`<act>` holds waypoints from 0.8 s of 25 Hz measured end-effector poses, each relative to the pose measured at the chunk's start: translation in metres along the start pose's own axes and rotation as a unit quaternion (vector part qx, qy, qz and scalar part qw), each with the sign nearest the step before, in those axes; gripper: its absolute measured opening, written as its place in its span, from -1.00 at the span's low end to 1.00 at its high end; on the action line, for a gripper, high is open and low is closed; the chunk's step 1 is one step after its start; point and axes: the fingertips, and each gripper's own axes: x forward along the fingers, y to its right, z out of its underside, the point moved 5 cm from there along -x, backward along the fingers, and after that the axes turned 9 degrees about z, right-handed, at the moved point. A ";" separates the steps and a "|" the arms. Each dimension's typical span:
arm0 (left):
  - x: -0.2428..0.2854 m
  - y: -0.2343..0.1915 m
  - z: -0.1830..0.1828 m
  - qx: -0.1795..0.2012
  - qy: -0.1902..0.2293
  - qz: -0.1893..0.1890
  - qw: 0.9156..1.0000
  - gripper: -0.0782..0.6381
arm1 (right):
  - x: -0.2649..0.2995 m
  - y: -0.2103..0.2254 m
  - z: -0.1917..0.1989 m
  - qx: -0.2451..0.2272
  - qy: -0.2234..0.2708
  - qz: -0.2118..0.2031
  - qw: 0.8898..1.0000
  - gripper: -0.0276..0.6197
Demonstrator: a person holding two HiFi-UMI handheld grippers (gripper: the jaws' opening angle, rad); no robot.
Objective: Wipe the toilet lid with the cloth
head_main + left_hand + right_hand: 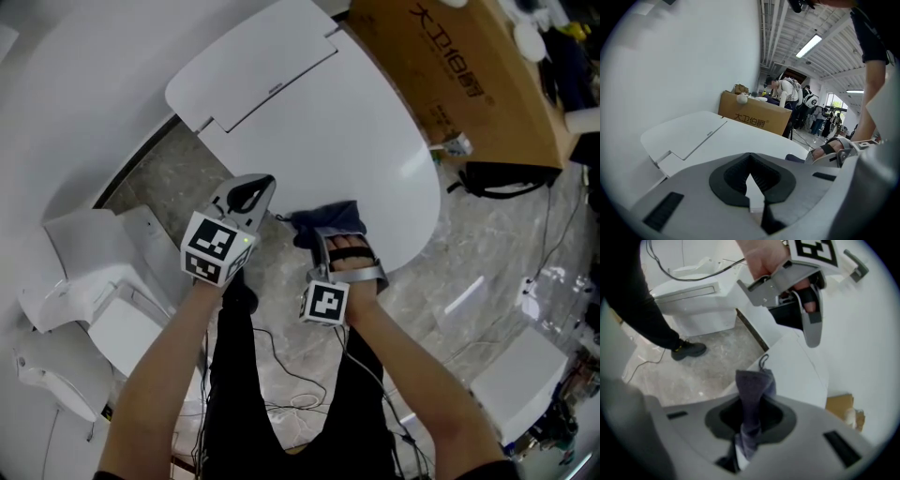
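Note:
The white toilet lid point(366, 131) lies shut, filling the middle of the head view. A dark grey-blue cloth point(328, 218) rests on the lid's near edge, with my right gripper point(337, 242) shut on it. In the right gripper view the cloth point(752, 394) runs up out of the jaws onto the lid point(806, 376). My left gripper point(260, 189) hovers at the lid's near left edge, just left of the cloth, jaws together with nothing in them. In the left gripper view the lid point(740, 136) stretches ahead of its jaws.
A brown cardboard box point(469, 66) stands past the lid at the right. The flat tank cover point(248, 70) adjoins the lid's far end. White toilet parts point(103, 300) sit on the floor at the left. Cables point(291, 394) trail on the marble floor between my legs.

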 end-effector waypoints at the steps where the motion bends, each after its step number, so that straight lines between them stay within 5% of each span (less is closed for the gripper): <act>1: -0.001 0.000 0.000 0.000 -0.001 0.000 1.000 -0.73 | -0.001 -0.001 0.000 -0.002 0.001 -0.003 1.000 -0.72; 7: -0.002 -0.003 0.002 0.004 -0.005 0.003 1.000 -0.73 | -0.003 0.012 0.005 0.015 -0.006 -0.044 0.999 -0.72; 20: -0.010 -0.016 -0.001 0.008 -0.012 -0.001 1.000 -0.73 | 0.102 0.218 0.070 -0.014 -0.079 0.075 0.994 -0.72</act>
